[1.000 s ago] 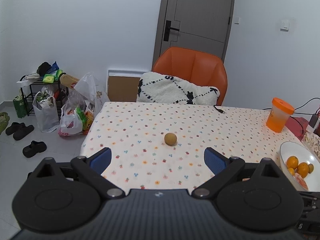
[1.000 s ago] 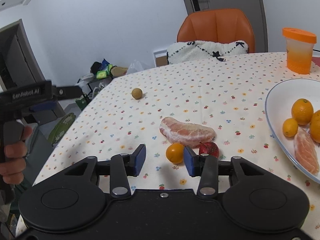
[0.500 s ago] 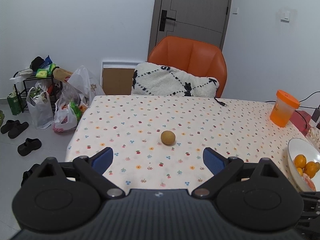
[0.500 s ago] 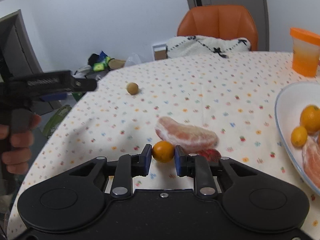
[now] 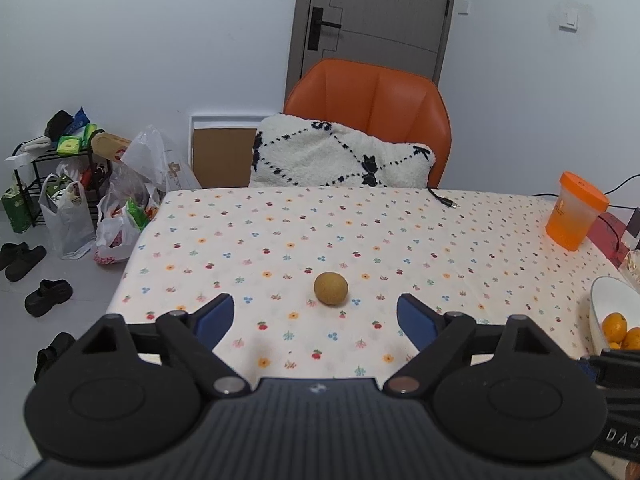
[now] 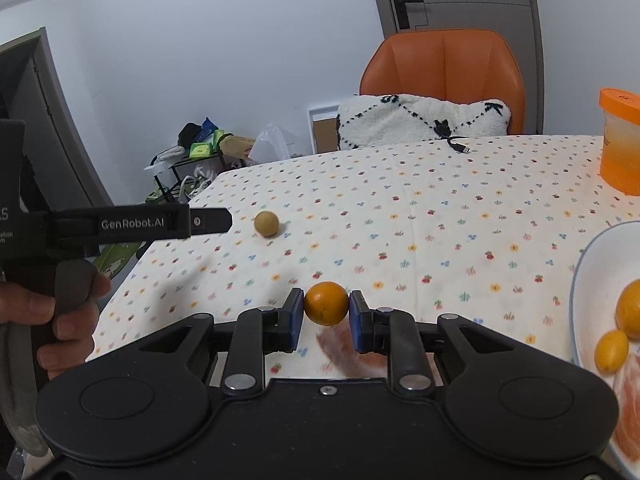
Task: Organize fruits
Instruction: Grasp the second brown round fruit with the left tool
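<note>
The right gripper [image 6: 326,316] is clenched on a small orange [image 6: 326,303] – both blue pads touch its sides, and the fruit is held above the tablecloth [image 6: 440,216]. Under it a blurred pink-orange pomelo segment [image 6: 344,350] lies on the cloth, partly hidden by the gripper body.

The left gripper [image 5: 316,320] is released, jaws wide apart w/ nothing between them. A round tan-brown fruit [image 5: 331,288] sits on the cloth just ahead of its fingertips, not touching either. In the right wrist view the same gripper enters from the left edge, a hand [image 6: 48,312] around its grip.

Containers: a white bowl [image 6: 584,280] at the table's right edge holds a big orange [image 6: 630,308], a smaller oval yellow-orange fruit [image 6: 611,351] just beside it & a peeled pink segment [image 6: 630,400] at the bottom. The left wrist view shows only the bowl's left part w/ a couple of oranges inside. An orange lidded cup [image 5: 576,210] stands upright near the far right corner, well apart from the bowl – contents can't be made out.
</note>
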### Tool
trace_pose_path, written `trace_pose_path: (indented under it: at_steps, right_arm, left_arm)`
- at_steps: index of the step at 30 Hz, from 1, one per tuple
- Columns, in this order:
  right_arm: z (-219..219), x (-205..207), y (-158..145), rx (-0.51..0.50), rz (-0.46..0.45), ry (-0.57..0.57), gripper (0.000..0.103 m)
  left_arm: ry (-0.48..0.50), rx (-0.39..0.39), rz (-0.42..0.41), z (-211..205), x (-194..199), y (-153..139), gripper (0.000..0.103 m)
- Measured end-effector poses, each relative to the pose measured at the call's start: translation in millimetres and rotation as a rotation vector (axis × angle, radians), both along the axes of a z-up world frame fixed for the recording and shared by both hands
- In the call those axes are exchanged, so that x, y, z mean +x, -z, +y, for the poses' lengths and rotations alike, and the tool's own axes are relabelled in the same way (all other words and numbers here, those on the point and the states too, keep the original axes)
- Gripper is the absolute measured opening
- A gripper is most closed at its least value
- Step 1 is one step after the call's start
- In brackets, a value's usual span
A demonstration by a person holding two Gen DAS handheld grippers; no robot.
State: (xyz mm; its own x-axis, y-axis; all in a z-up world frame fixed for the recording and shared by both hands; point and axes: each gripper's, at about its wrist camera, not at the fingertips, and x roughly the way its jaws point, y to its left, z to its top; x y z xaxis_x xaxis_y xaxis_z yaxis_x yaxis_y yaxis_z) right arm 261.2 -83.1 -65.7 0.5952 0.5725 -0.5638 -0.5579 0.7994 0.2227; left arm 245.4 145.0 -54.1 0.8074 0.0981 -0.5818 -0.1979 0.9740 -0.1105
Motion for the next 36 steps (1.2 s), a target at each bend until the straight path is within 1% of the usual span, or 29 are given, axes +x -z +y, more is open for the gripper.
trace_pose_path:
  at_steps: [2,4,7,11,14,16,21,23,24,25,27,32,36]
  right_arm:
    - [1.1,7.0,0.5,0.003,0.006,0.010,0.023]
    - [2.1,13.8,0.9,0.007,0.015,0.017,0.023]
    - [3.8,22.0,1.8,0.010,0.024,0.019,0.023]
    - [6.6,32.9,3.2,0.019,0.042,0.019,0.023]
    - [8.0,39.6,3.8,0.027,0.048,0.024,0.023]
    - [8.8,42.7,4.2,0.025,0.040,0.032,0.023]
    - [9.8,49.9,7.9,0.041,0.055,0.036,0.023]
    - [8.8,51.4,8.9,0.043,0.057,0.044,0.023]
    - [8.2,52.4,9.2,0.045,0.058,0.045,0.023]
    - [8.1,53.0,9.4,0.045,0.058,0.048,0.023]
    - [8.0,52.4,9.5,0.038,0.054,0.051,0.023]
    - [6.8,45.7,5.4,0.033,0.038,0.042,0.023]
    - [4.5,37.6,0.9,0.040,0.025,0.035,0.023]
  left_arm:
    - [0.003,0.002,0.011,1.1,7.0,3.6,0.083]
    - [0.006,-0.001,0.025,2.4,13.5,7.3,0.077]
    - [0.001,-0.008,0.044,5.7,23.7,12.7,0.070]
    - [0.006,-0.020,0.057,8.2,35.3,19.5,0.067]
    - [0.014,-0.014,0.062,8.3,42.5,23.7,0.062]
    - [0.017,-0.020,0.073,9.2,48.3,27.1,0.053]
    - [0.028,-0.024,0.089,9.1,59.5,35.3,0.053]
    - [0.031,-0.025,0.083,8.2,60.6,36.6,0.046]
    - [0.037,-0.027,0.081,8.0,61.3,36.4,0.034]
    - [0.045,-0.043,0.078,8.6,61.3,36.5,0.025]
    - [0.032,-0.076,0.079,11.8,61.3,35.8,0.025]
    - [-0.004,-0.089,0.072,16.9,51.5,30.0,0.025]
    - [-0.028,-0.079,0.051,18.8,35.5,19.6,0.025]
